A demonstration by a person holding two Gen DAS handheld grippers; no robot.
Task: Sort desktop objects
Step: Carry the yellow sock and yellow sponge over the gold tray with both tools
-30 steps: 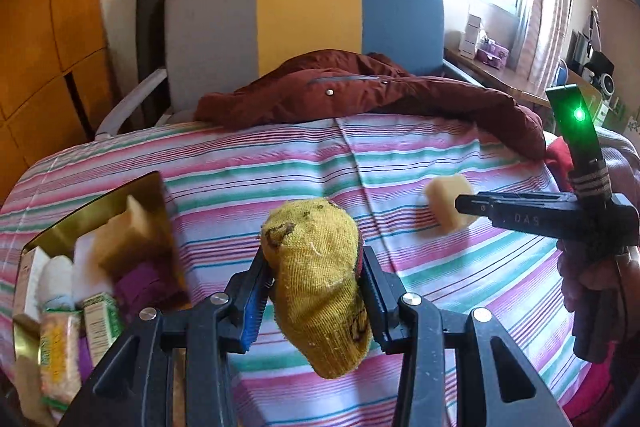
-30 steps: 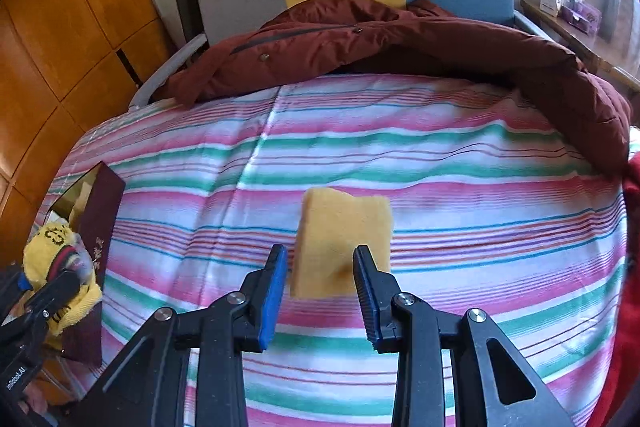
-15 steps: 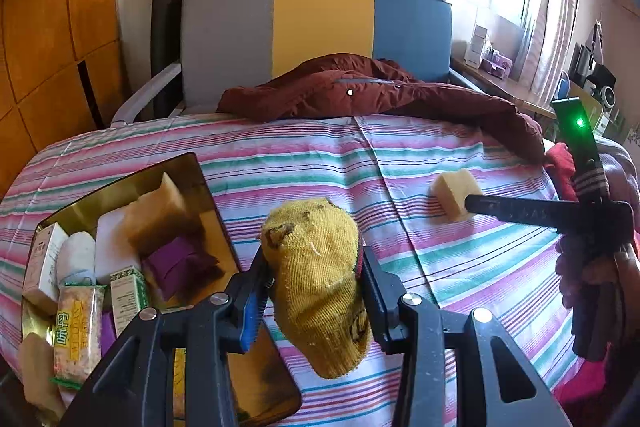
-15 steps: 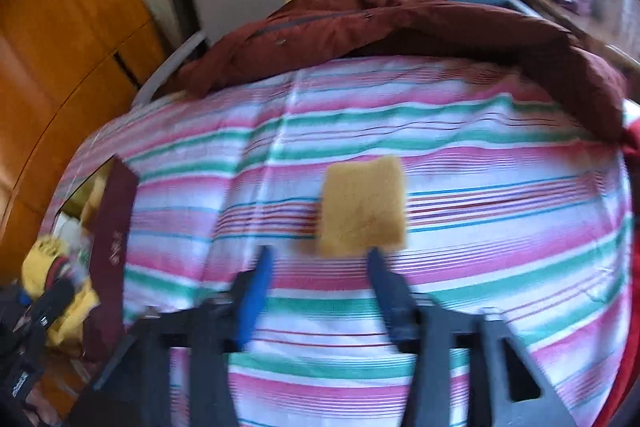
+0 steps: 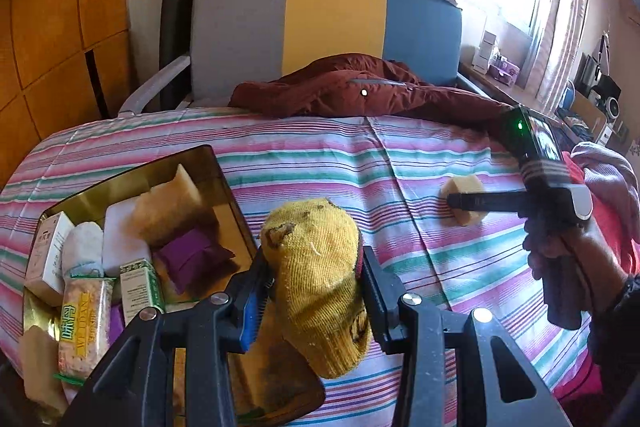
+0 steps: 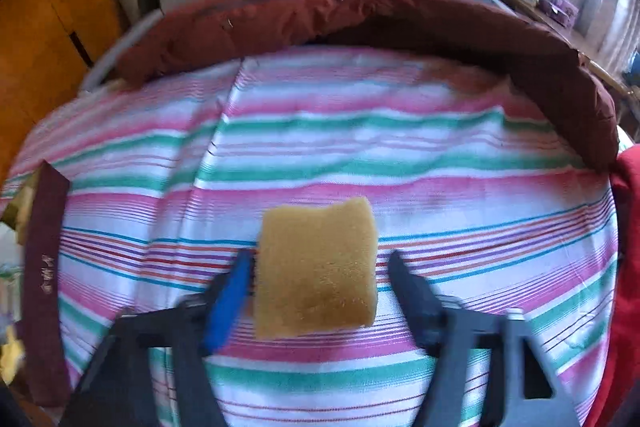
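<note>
The sorting looks well advanced but not finished, judging by how things lie. A gold tray [image 5: 224, 171] sits on the striped bed cover [image 5: 320, 155] at the left and already holds a good many things: a yellow sponge block [image 5: 172, 203], a purple pouch [image 5: 192, 259], small boxes [image 5: 48, 251], a white roll [image 5: 82, 247] and a snack packet [image 5: 82, 331]. The left gripper [image 5: 316, 279] is clamped on a yellow sock [image 5: 316, 267], both pads pressing into the knit, and holds it raised just beside the tray's right edge, so this item appears to be one short move from being dropped in. Well apart, toward the right of the bed, a second yellow sponge [image 6: 316, 267] lies flat on the cover. The right gripper [image 6: 320, 267] is lowered around it; its jaws have just been closing from a wider spread, with the sponge between them. In the blurred right wrist view the blue pad looks to be at the sponge's left side, while a clear gap remains on the other side, so the sponge is not gripped yet. What seems left is to close on this sponge, carry it to the tray, and release the sock there. A dark red jacket [image 5: 360, 95] lies along the far edge of the bed; whether it belongs to the task cannot be told.
</note>
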